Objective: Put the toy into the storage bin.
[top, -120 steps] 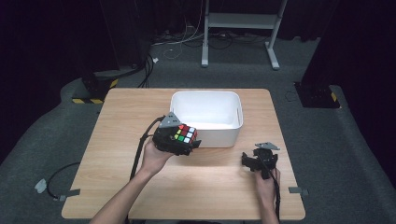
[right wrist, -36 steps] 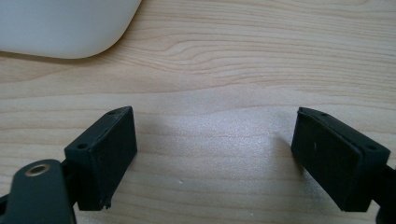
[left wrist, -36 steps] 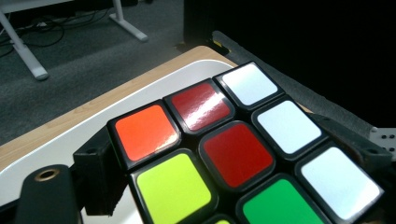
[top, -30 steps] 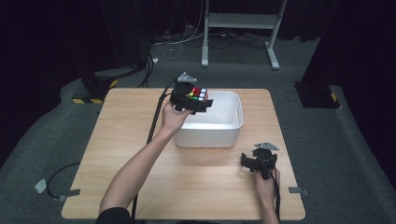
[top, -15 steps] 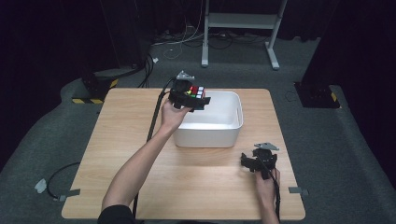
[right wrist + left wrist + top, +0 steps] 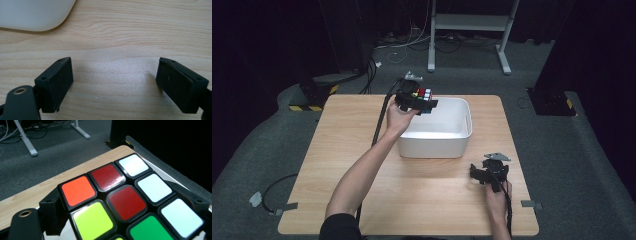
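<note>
My left gripper (image 6: 416,101) clamps a puzzle cube (image 6: 423,94) between its 2 black jaws and holds it in the air above the far left corner of the white bin (image 6: 462,131), which stands on the wooden table (image 6: 347,150). In the left gripper view the cube (image 6: 125,202) presses against both jaws, 1 at each side, showing an orange square, 2 dark red, 3 white, a yellow-green and a green one. Beyond the cube runs the table's far edge (image 6: 32,192), then grey floor and the white legs of a stand (image 6: 27,141). My left forearm (image 6: 362,175) reaches to the bin's left wall from the near edge of the table. My right gripper (image 6: 486,172) rests on the table just in front of the bin's near right corner, a little apart from it. In the right gripper view its 2 jaws stand wide apart with bare wood (image 6: 115,70) between them, gripping nothing, and the bin's rounded corner (image 6: 35,15) lies just beyond, to their left.
</note>
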### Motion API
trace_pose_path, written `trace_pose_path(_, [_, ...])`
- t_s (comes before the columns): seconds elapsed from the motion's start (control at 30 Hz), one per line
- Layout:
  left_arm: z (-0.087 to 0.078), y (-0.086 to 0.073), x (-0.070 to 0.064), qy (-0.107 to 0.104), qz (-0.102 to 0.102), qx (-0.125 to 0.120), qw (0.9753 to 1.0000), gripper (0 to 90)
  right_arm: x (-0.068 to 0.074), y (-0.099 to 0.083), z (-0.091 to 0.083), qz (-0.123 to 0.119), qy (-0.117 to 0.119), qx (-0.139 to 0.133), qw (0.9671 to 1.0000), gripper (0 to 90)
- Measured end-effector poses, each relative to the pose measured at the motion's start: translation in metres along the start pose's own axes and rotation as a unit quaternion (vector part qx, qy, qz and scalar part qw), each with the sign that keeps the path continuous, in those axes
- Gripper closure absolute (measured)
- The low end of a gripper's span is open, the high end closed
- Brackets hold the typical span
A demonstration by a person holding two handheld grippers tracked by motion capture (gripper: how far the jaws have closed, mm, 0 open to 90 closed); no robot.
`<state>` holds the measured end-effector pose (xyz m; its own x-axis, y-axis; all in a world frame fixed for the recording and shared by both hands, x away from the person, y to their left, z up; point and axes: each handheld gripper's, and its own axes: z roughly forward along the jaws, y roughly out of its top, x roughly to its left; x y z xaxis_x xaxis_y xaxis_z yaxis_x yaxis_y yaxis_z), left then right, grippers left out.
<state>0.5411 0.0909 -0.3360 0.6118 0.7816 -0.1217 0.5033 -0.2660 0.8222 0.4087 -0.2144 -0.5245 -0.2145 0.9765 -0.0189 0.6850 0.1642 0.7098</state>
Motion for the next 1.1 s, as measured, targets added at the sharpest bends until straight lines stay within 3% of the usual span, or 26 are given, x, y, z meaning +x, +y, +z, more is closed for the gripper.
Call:
trace_pose_path(0.47, [0.012,0.001,0.007,0.02,-0.003,0.014,0.9997,15.5,0.0,0.0,0.0,0.0,0.0,0.0,1.0,14.0])
trace_pose_path(1.1, [0.029,-0.004,0.01,0.028,-0.007,0.032,0.9991,15.5,0.0,0.0,0.0,0.0,0.0,-0.001,1.0,14.0])
